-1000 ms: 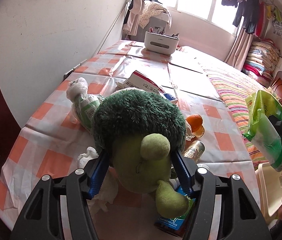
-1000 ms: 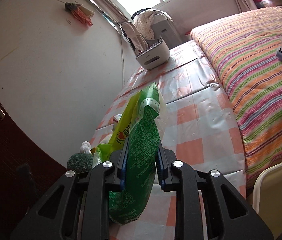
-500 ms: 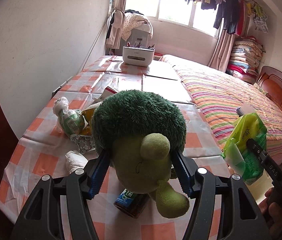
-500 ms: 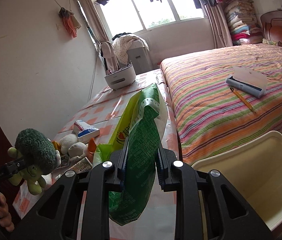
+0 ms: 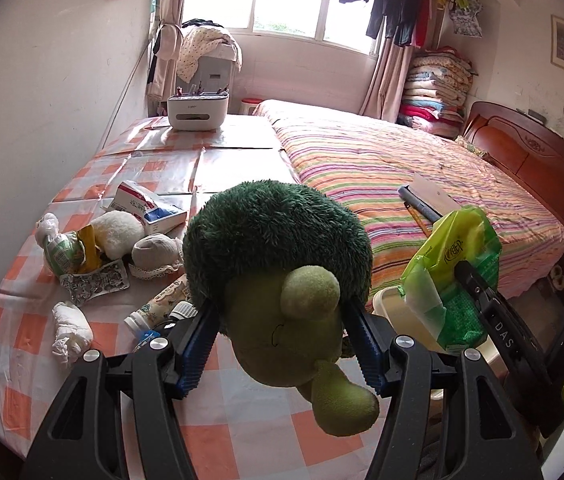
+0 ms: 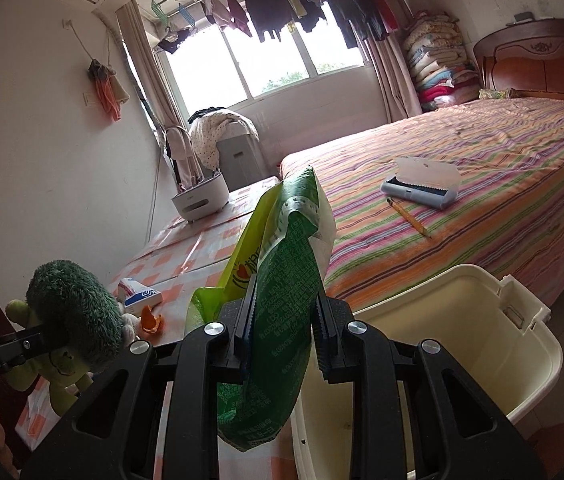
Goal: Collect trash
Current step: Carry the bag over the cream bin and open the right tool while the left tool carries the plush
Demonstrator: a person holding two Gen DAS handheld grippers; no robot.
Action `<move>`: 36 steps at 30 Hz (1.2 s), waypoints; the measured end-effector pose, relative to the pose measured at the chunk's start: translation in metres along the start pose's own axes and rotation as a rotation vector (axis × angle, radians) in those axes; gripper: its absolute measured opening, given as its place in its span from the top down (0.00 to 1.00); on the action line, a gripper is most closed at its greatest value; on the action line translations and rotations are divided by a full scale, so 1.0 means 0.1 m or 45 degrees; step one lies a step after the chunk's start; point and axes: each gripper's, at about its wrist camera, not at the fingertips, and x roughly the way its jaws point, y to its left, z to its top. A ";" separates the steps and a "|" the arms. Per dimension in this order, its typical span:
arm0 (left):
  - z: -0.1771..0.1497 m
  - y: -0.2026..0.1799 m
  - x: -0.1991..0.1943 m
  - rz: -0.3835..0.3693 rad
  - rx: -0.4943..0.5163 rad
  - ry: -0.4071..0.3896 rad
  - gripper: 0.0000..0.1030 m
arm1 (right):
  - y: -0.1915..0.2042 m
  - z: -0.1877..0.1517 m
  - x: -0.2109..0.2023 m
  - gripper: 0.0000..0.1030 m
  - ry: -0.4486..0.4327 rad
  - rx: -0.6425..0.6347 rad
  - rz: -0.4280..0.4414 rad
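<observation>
Broccoli plush between left claw pads

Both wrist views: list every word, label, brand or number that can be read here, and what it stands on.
"DAS": on the side of the right hand-held gripper, in the left wrist view; any further letters are hidden.
Green snack bag: logo and fine white print, too blurred to read.
White and blue carton: print too small to read.
White organiser box: small grey mark, unreadable.
Left hand-held gripper: white lettering at the frame edge, cut off and blurred.
</observation>
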 end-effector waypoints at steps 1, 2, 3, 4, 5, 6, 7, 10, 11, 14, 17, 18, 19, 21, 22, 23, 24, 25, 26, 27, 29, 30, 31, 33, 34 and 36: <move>0.01 -0.05 0.02 -0.006 0.012 0.005 0.42 | -0.05 0.01 -0.03 0.78 -0.021 0.007 -0.034; 0.01 -0.10 0.03 -0.012 0.021 0.009 0.42 | -0.10 0.03 -0.07 0.78 -0.043 0.010 -0.073; 0.02 -0.15 0.05 -0.022 0.030 0.015 0.42 | -0.15 0.04 -0.09 0.78 -0.058 0.010 -0.113; 0.03 -0.19 0.07 -0.032 0.039 0.020 0.42 | -0.20 0.05 -0.10 0.78 -0.070 0.013 -0.153; 0.03 -0.24 0.09 -0.040 0.051 0.026 0.42 | -0.24 0.06 -0.11 0.77 -0.077 0.020 -0.181; 0.04 -0.30 0.10 -0.048 0.066 0.031 0.42 | -0.29 0.06 -0.11 0.77 -0.077 0.030 -0.209; 0.05 -0.34 0.12 -0.053 0.077 0.032 0.42 | -0.34 0.07 -0.09 0.77 -0.071 0.038 -0.240; 0.06 -0.49 0.15 -0.076 0.111 0.037 0.42 | -0.48 0.08 -0.05 0.75 -0.039 0.082 -0.275; 0.07 -0.53 0.16 -0.084 0.119 0.039 0.42 | -0.50 0.08 -0.03 0.74 -0.028 0.083 -0.295; 0.08 -0.66 0.19 -0.105 0.140 0.043 0.42 | -0.60 0.08 0.02 0.71 0.007 0.111 -0.305; 0.09 -0.77 0.23 -0.123 0.152 0.051 0.42 | -0.70 0.08 0.02 0.50 0.009 0.155 -0.308; 0.09 -0.80 0.24 -0.127 0.158 0.055 0.41 | -0.71 0.08 0.00 0.44 -0.002 0.168 -0.301; 0.09 -0.83 0.25 -0.132 0.162 0.059 0.41 | -0.73 0.08 -0.03 0.30 -0.020 0.179 -0.299; 0.10 -0.87 0.28 -0.140 0.168 0.063 0.41 | -0.77 0.08 -0.09 0.24 -0.051 0.197 -0.307; 0.10 -0.91 0.29 -0.142 0.173 0.065 0.41 | -0.79 0.08 -0.10 0.24 -0.056 0.209 -0.295; 0.10 -0.94 0.29 -0.145 0.177 0.067 0.41 | -0.82 0.09 -0.11 0.24 -0.059 0.228 -0.288; 0.10 -0.96 0.31 -0.148 0.179 0.069 0.41 | -0.85 0.09 -0.12 0.24 -0.062 0.247 -0.289; 0.10 -0.98 0.32 -0.151 0.180 0.071 0.41 | -0.89 0.08 -0.14 0.24 -0.068 0.271 -0.294; 0.11 -1.00 0.34 -0.155 0.183 0.075 0.41 | -0.93 0.10 -0.16 0.24 -0.080 0.298 -0.295; 0.11 -1.03 0.35 -0.159 0.189 0.078 0.41 | -0.96 0.10 -0.18 0.24 -0.095 0.324 -0.293; 0.11 -1.08 0.39 -0.164 0.198 0.088 0.41 | -1.03 0.11 -0.26 0.24 -0.144 0.374 -0.300; 0.11 -1.11 0.41 -0.168 0.202 0.096 0.41 | -1.06 0.12 -0.30 0.24 -0.172 0.392 -0.304; 0.11 -1.14 0.44 -0.176 0.207 0.102 0.41 | -1.08 0.12 -0.34 0.24 -0.202 0.410 -0.307; 0.10 -1.21 0.48 -0.187 0.218 0.108 0.41 | -1.13 0.13 -0.42 0.23 -0.256 0.441 -0.317; 0.10 -1.24 0.50 -0.193 0.226 0.113 0.41 | -1.15 0.13 -0.45 0.23 -0.277 0.452 -0.321; 0.09 -1.32 0.54 -0.210 0.242 0.126 0.41 | -1.18 0.13 -0.49 0.23 -0.302 0.474 -0.322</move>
